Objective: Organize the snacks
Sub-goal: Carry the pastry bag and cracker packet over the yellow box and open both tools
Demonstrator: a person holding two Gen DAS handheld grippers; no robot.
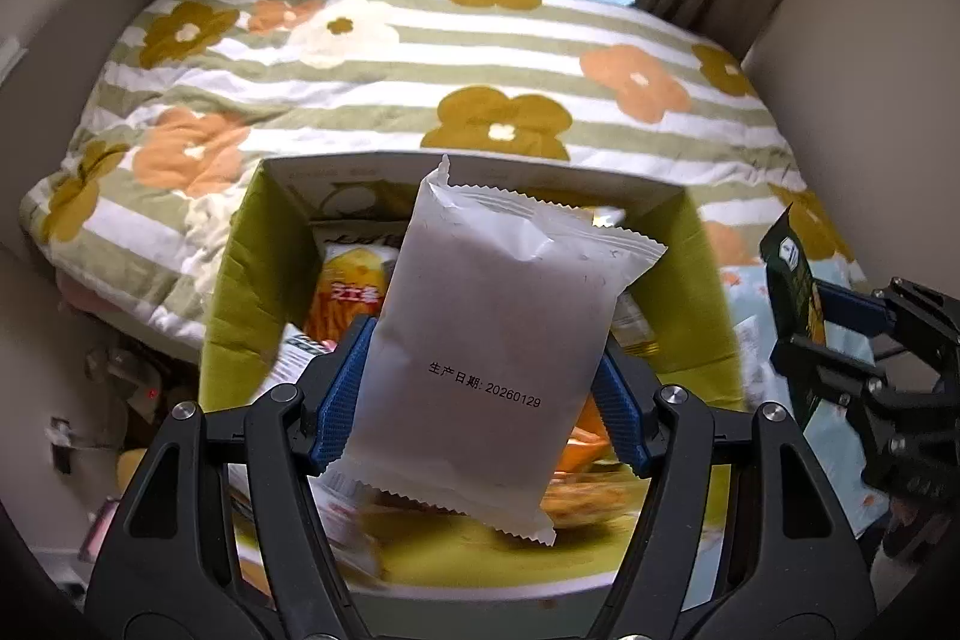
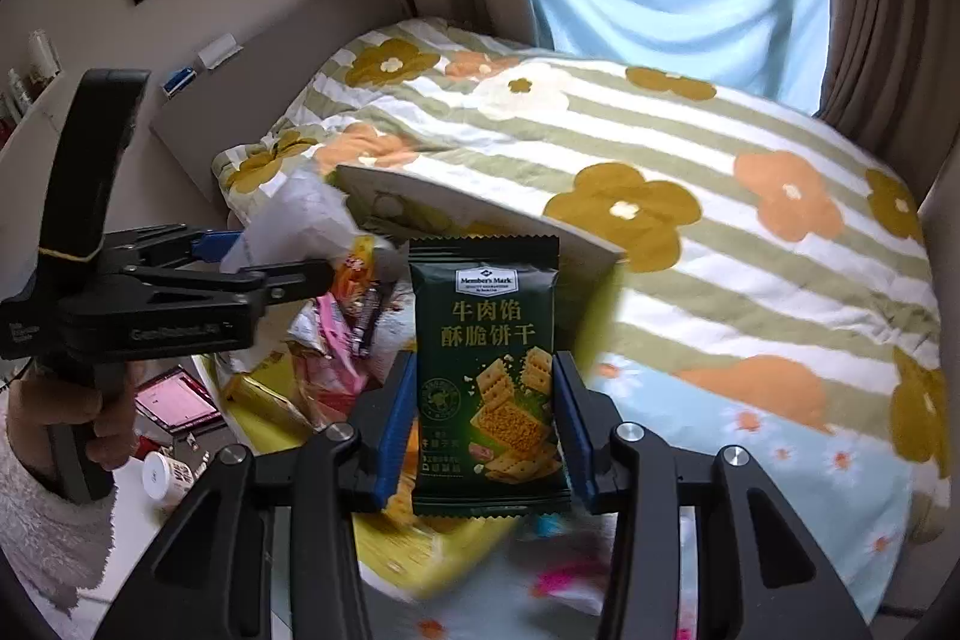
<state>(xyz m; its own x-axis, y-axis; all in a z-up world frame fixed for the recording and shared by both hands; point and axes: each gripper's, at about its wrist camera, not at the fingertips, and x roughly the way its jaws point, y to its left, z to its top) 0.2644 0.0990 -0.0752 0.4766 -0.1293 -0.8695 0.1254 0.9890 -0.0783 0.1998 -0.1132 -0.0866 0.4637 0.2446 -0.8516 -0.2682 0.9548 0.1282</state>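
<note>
A white snack packet (image 1: 480, 340) is pinched between the blue fingers (image 1: 342, 394) of the left gripper (image 1: 480, 400) and is held above an open green box (image 1: 702, 292) of snacks set on the bed (image 1: 420, 58). A dark green biscuit packet (image 2: 489, 370) is clamped upright by the right gripper (image 2: 486, 418), just beside the box (image 2: 480, 214), over the floral quilt (image 2: 720, 220).
</note>
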